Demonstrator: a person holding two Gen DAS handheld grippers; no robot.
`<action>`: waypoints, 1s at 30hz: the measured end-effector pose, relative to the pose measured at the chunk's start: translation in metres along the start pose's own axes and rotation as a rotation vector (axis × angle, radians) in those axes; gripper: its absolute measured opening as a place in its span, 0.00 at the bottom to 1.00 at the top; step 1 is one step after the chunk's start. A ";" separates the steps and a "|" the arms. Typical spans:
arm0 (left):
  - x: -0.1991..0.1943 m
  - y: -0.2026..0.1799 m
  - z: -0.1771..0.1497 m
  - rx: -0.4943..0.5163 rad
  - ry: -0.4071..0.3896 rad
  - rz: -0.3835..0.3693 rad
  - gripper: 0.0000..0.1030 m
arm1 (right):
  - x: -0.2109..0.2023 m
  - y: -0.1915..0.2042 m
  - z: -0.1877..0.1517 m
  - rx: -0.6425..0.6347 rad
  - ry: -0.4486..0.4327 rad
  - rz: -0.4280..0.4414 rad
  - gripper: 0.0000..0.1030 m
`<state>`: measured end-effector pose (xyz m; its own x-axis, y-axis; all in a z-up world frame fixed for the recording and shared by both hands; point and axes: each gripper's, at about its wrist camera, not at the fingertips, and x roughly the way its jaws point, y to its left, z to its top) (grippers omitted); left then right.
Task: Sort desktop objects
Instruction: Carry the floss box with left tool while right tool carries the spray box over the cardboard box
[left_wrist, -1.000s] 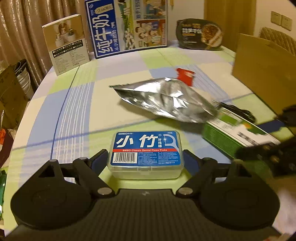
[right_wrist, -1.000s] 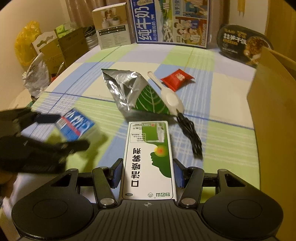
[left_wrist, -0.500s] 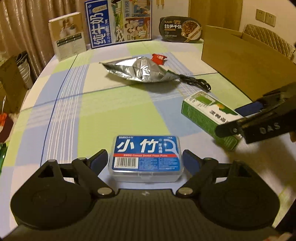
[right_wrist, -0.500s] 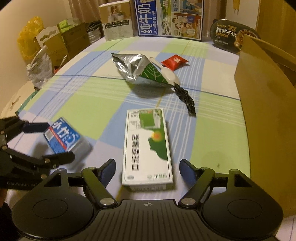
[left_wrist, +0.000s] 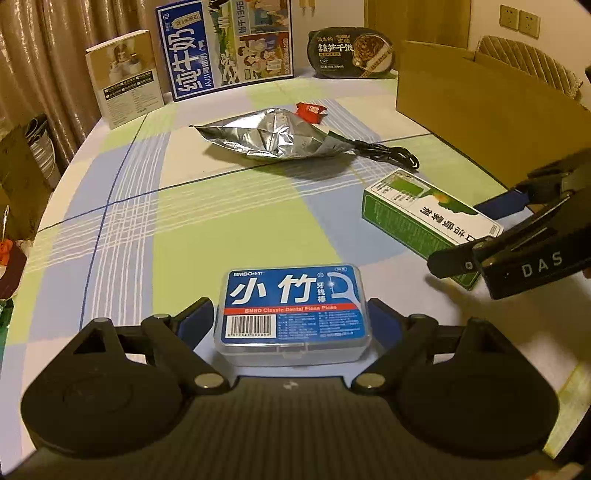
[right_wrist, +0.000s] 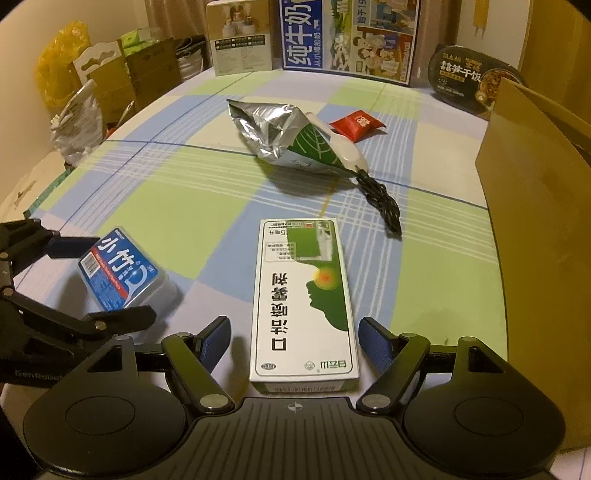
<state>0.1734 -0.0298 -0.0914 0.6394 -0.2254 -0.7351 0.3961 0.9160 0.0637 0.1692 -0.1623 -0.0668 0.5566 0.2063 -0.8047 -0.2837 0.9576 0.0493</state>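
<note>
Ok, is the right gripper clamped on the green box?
No. The green box lies on the tablecloth between the right gripper's blue pads, with visible gaps on both sides.

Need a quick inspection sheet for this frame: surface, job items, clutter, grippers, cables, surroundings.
Surface: table under a checked blue, green and white cloth.
Job's things: floss pick box between the left gripper's fingers; green and white carton between the right gripper's fingers; both lie on the cloth.
Clutter: crumpled foil bag, red sachet, white scoop.
Grippers: left gripper open, pads clear of the box; right gripper open, gaps either side of the carton.
Cables: black cable bundled beside the foil bag.
Surroundings: cardboard box at the right, milk carton case, curtain.
</note>
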 end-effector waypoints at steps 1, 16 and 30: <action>0.001 0.001 0.000 -0.004 0.005 -0.004 0.81 | 0.001 -0.001 0.001 0.005 0.002 0.003 0.72; 0.004 -0.002 0.007 -0.016 0.013 -0.012 0.81 | 0.013 -0.010 0.007 0.029 0.003 0.013 0.56; -0.001 -0.001 0.012 -0.038 -0.008 -0.005 0.81 | -0.015 -0.014 0.006 0.041 -0.111 -0.028 0.51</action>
<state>0.1804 -0.0345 -0.0825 0.6427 -0.2323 -0.7301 0.3742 0.9267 0.0345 0.1694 -0.1773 -0.0518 0.6474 0.1984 -0.7358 -0.2358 0.9703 0.0542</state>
